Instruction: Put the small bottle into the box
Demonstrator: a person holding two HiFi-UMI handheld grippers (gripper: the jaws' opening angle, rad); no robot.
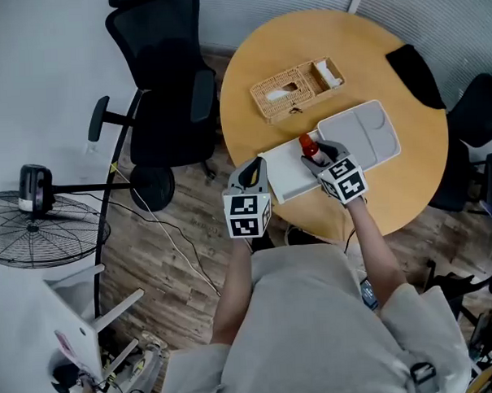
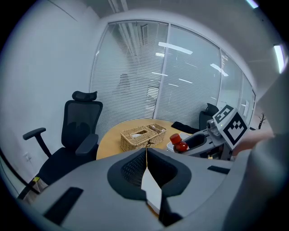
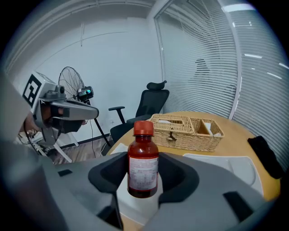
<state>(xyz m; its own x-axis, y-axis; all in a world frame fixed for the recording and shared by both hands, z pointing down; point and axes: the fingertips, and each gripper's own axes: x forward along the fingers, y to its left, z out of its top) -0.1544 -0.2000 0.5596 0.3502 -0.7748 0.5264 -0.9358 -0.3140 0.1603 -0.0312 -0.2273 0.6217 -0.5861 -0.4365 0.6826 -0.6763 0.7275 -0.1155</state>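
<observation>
The small bottle (image 1: pixel 309 146) is brown with a red cap and stands upright between the jaws of my right gripper (image 1: pixel 316 160), which is shut on it. In the right gripper view the bottle (image 3: pixel 143 160) hangs just above the white box (image 3: pixel 135 205). The open white box (image 1: pixel 286 178) lies at the near edge of the round wooden table (image 1: pixel 392 193). My left gripper (image 1: pixel 257 165) is at the box's left corner, its jaws closed on the white edge (image 2: pixel 151 189). The left gripper view also shows the bottle (image 2: pixel 179 143) at the right.
A grey lid-like tray (image 1: pixel 365 133) lies to the right of the box. A wicker basket (image 1: pixel 294 88) stands behind it, and a black item (image 1: pixel 416 74) rests at the table's far right. A black office chair (image 1: pixel 164 81) and a floor fan (image 1: pixel 35 217) are to the left.
</observation>
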